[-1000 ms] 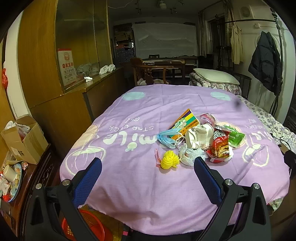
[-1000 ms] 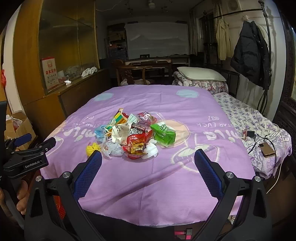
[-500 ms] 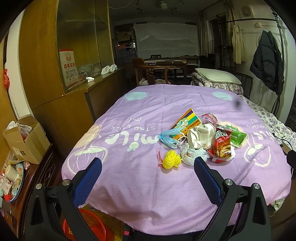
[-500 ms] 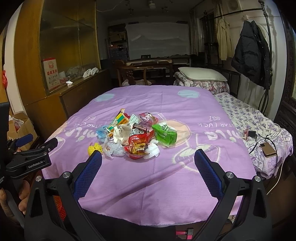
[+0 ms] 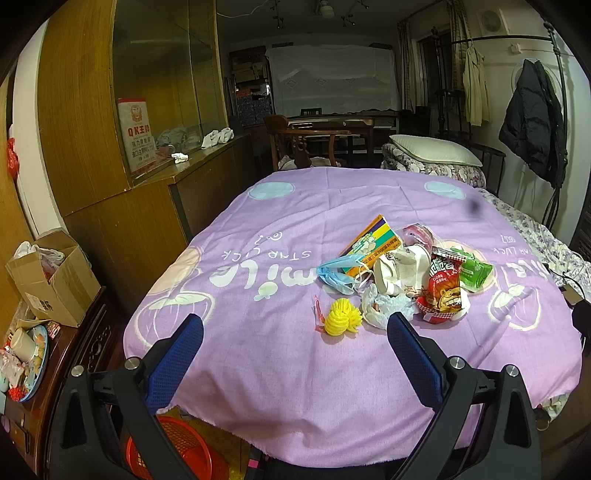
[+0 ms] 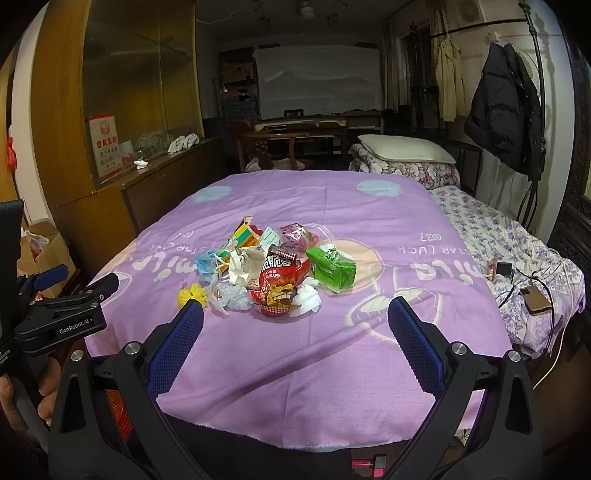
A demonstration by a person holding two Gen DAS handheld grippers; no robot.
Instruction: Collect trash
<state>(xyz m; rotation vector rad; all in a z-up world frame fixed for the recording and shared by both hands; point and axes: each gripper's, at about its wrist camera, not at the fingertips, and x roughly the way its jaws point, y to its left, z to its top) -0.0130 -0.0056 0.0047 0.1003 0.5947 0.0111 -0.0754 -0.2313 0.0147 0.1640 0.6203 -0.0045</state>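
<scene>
Both grippers hang spread and empty off the near edge of a table under a purple cloth (image 5: 258,369), apparently poised to reach in: the left gripper (image 5: 291,330) near a yellow scrap (image 5: 342,322), the right gripper (image 6: 293,321) facing the trash pile (image 6: 273,273) mid-table. A red basket (image 5: 173,448), likely the bin, sits below the near left corner.

A dim room lit by a ceiling lamp (image 5: 326,4) holds a table under a purple printed cloth (image 5: 280,354), with a long wooden cabinet (image 5: 147,206) and its glass panel (image 5: 162,85) along the left wall. Beyond stand a wooden armchair (image 5: 295,146), a dark table and a white sheet (image 5: 332,81) hung across the back. On the right, a floral-covered bed (image 6: 491,236) carries a white pillow (image 6: 404,148), and a black jacket (image 6: 502,110) hangs from a metal rack.
</scene>
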